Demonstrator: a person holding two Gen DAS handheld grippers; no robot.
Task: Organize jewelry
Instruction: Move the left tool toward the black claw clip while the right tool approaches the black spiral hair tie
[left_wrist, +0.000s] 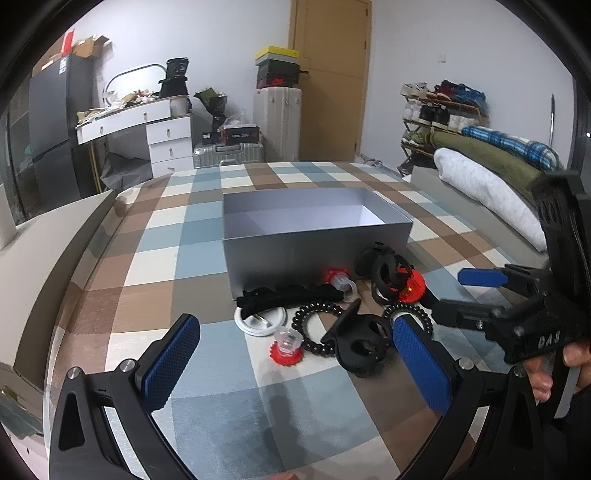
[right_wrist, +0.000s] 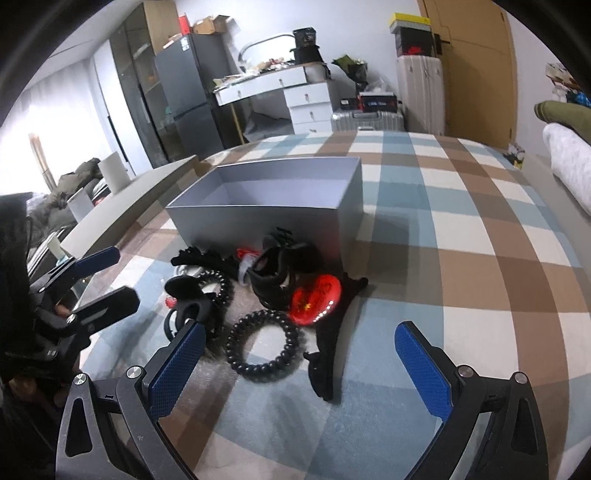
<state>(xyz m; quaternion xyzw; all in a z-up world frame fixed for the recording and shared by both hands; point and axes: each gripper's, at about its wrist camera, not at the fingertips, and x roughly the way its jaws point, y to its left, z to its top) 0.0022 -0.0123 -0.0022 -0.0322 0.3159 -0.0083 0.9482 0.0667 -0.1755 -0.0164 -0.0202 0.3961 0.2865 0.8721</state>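
Right wrist: both grippers (right_wrist: 299, 363) (left_wrist: 295, 363) wide open, empty, over hair ties (right_wrist: 264, 345), clips (right_wrist: 327, 354); box (right_wrist: 258, 216) just behind, ready for loading.

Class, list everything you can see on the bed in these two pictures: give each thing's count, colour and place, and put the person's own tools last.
Open rectangular cardboard box: one, grey, mid-bed, nothing visible inside.
Coiled spiral hair ties: two, black, in front of the box.
Plastic claw hair clips: at least two, black, among the pile.
Flat round disc: one, white, left of the pile.
Round glossy badge: one, red, right of the pile.
Small gear-edged red pieces with clear tops: two, one near the box, one nearer the camera.
Checked bedspread: one, blue, brown and white, under everything.
Left gripper: open, blue pads, above the pile.
Right gripper: open, blue pads, above the pile.
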